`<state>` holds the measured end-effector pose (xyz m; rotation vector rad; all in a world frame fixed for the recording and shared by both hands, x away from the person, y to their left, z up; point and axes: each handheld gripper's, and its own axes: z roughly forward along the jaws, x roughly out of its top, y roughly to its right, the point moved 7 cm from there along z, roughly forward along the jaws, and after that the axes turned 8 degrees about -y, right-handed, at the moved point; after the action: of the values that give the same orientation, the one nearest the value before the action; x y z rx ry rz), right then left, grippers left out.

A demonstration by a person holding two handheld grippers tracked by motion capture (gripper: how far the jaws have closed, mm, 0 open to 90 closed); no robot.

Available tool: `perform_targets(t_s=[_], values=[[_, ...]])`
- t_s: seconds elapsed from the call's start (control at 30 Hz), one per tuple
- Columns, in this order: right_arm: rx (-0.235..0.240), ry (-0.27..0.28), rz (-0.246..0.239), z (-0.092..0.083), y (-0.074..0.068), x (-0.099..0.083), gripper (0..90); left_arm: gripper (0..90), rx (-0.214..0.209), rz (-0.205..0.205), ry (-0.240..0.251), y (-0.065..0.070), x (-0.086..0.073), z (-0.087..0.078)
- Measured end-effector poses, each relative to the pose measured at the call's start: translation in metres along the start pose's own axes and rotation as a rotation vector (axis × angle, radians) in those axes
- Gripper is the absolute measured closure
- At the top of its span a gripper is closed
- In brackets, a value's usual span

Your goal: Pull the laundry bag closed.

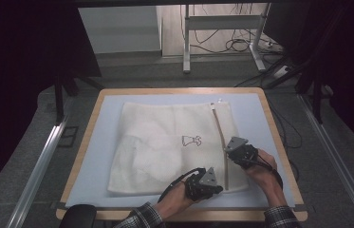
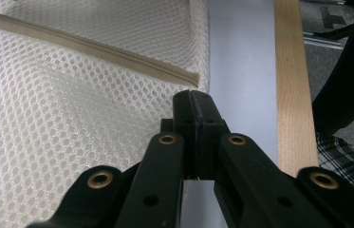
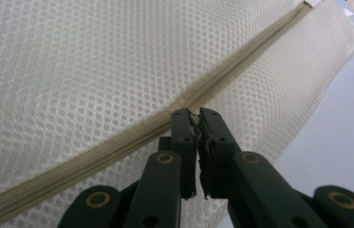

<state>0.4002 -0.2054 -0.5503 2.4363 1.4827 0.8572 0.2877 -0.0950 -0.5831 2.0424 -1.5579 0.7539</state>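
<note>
Left gripper (image 2: 193, 102) jaws pinched on bag (image 1: 165, 142) corner anchor it; right gripper (image 3: 196, 118) jaws, clamped on zip (image 3: 117, 147) slider, should pull straight along track.

1. You have a pale blue mat (image 1: 103, 142) covering the wooden table (image 1: 83, 153).
2. Behind the table you can see a white desk frame (image 1: 186, 38) with loose cables (image 1: 234, 45) on the grey floor.
3. Metal rails (image 1: 37, 166) run along both sides of you.
</note>
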Motion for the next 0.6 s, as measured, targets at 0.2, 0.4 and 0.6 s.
perform_targets(t_s=[0.2,0.4,0.6], values=[[-0.016,-0.001,-0.008,0.003,0.005,0.004,84.9,90.0,0.004,0.007,0.000,0.000,0.000,0.000],[-0.034,-0.002,-0.013,0.007,0.011,0.008,84.8,90.0,0.005,0.006,-0.002,0.000,0.000,0.000],[-0.054,-0.012,-0.026,0.012,0.017,0.011,84.7,90.0,0.005,0.008,0.000,0.000,0.000,0.000]])
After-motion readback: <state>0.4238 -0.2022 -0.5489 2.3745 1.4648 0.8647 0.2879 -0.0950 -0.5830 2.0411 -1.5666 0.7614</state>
